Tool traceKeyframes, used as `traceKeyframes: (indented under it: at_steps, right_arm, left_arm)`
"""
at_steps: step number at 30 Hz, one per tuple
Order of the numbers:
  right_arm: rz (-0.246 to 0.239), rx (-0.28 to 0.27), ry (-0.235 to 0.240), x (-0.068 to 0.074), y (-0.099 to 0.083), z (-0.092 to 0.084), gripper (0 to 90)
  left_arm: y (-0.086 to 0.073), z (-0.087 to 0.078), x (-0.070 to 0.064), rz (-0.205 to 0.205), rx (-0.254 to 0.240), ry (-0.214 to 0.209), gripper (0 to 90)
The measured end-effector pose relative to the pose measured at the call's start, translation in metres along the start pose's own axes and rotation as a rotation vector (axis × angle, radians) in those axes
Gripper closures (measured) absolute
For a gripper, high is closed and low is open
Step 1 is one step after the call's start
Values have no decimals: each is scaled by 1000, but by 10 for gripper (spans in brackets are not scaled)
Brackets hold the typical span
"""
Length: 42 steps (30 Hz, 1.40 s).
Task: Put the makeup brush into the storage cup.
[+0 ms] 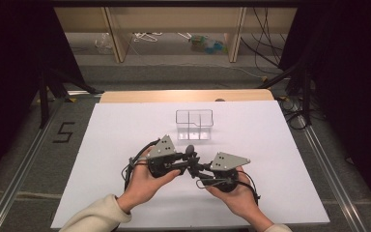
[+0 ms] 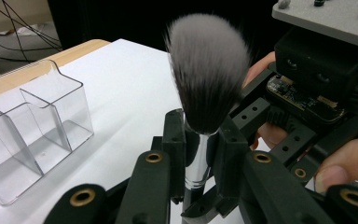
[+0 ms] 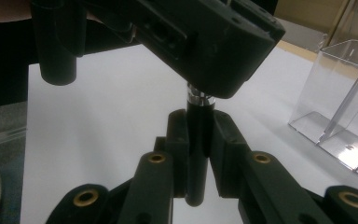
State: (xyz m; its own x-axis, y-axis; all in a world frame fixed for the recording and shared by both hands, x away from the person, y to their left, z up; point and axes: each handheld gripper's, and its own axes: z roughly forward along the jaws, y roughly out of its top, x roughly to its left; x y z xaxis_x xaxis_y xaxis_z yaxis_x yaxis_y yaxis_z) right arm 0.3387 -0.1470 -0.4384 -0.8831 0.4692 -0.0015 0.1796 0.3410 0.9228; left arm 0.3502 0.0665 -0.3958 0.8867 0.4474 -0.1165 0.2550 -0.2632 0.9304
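Black-handled makeup brush (image 2: 207,79) stands upright, pinched by both hand-held grippers: left (image 2: 200,140) on ferrule, right (image 3: 196,135) lower; clear organizer (image 1: 194,124) lies beyond.

A soft-bristled makeup brush (image 2: 208,70) shows a glossy metal ferrule. Beside it, the clear organizer (image 2: 32,135) is smooth, shiny plastic on matt white paper (image 2: 130,93).

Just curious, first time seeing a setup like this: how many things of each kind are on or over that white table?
Makeup brush: 1
Clear divided organizer: 1
Hand-held grippers: 2, the left gripper and the right gripper, both with fingers closed on the brush
Total: 4
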Motion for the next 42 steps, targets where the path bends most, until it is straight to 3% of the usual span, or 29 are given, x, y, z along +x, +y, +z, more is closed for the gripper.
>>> traceKeyframes:
  at_steps: [5,14,17,20,24,25,33,42]
  right_arm:
    - [13,8,5,0,1,-1,793]
    - [30,22,-13,-3,1,-2,793]
    - [32,20,-24,-4,1,-4,793]
    - [36,9,-37,-5,2,-4,793]
    - [41,13,-36,-6,2,-6,793]
    - [52,19,-35,-5,2,-6,793]
    - [40,10,-54,-8,2,-9,793]
    - [44,10,-58,-9,3,-10,793]
  left_arm:
    - [-1,0,0,-3,-8,5,757]
    - [-1,-3,3,-6,-73,-15,344]
    - [-3,-7,3,-11,-83,-16,276]
    - [-5,-11,3,11,-98,-24,224]
    - [-9,-20,5,21,-122,-19,200]
    - [-9,-22,4,0,-137,-16,199]
    - [-17,-40,2,42,-178,-9,173]
    - [-26,-54,0,49,-207,21,155]
